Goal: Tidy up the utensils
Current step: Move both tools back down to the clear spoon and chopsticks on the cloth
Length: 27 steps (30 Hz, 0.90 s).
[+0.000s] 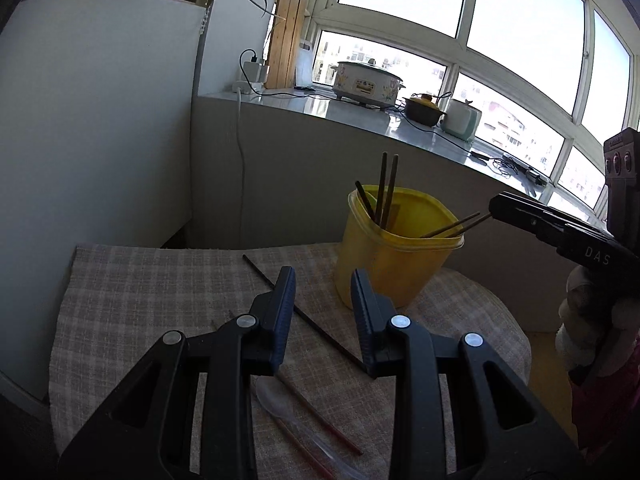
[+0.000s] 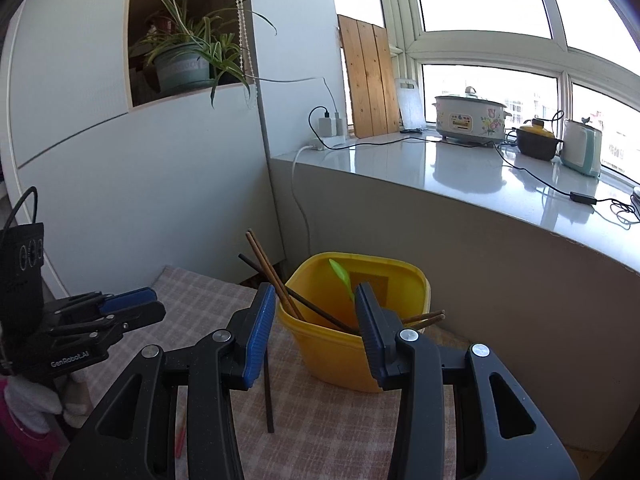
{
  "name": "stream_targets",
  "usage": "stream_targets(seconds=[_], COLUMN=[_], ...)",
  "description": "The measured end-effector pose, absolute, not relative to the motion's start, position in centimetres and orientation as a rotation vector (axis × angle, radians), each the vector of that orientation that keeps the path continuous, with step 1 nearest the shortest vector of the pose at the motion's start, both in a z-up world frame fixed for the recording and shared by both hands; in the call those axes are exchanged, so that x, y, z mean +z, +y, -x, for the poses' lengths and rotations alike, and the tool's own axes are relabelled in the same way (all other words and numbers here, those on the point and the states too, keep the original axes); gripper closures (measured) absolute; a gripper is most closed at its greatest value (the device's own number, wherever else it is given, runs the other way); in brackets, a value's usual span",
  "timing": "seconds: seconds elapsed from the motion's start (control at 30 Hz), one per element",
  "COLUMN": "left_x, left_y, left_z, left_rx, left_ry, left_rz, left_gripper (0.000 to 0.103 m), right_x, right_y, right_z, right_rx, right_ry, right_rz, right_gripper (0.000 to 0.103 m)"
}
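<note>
Left gripper (image 1: pixel 323 276) gaped wide, empty, its fingers hiding part of the black chopstick (image 1: pixel 262 274) lying diagonally. Right gripper (image 2: pixel 315 294) hung open, empty, over the yellow tub (image 2: pixel 340 354).

Left claw (image 1: pixel 323 288): black frame, silver rivets, ribbed blue pads; right claw (image 2: pixel 315 304) identical.

We see strong daylight pouring through the windows (image 1: pixel 460 4), which blow out to near white. The glossy sill (image 2: pixel 472 176) mirrors the appliances with glare. Backlit, the near side of the yellow container (image 1: pixel 384 264) sits in shade. Fisheye distortion bends straight frames, and dark vignetting fills the corners. Focus stays fairly sharp throughout.
</note>
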State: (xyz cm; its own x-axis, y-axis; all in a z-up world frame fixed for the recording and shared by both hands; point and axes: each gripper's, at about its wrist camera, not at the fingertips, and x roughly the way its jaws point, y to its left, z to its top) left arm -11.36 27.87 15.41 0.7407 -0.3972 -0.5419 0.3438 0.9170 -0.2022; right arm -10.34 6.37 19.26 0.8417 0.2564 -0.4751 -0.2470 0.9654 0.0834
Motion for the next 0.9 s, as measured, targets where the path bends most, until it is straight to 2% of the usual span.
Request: stream_targets(seconds=[0.3, 0.53, 0.9], left_x=[9.8, 6.9, 4.4], left_y=[33.3, 33.2, 32.7], left_z=[11.1, 9.7, 7.8], left_rx=[-0.301, -0.334, -0.340], left_ry=[0.829, 0.935, 0.998], left_rz=[0.188, 0.230, 0.253], left_gripper=[0.075, 0.075, 0.075], right_x=[15.9, 12.4, 6.9], right_y=[9.2, 12.2, 14.0], right_z=[10.8, 10.2, 8.9], right_rx=[0.375, 0.477, 0.552], right_ry=[0.611, 0.729, 0.932], right_rz=[0.046, 0.087, 0.068], right_gripper=[0.063, 0.063, 0.064])
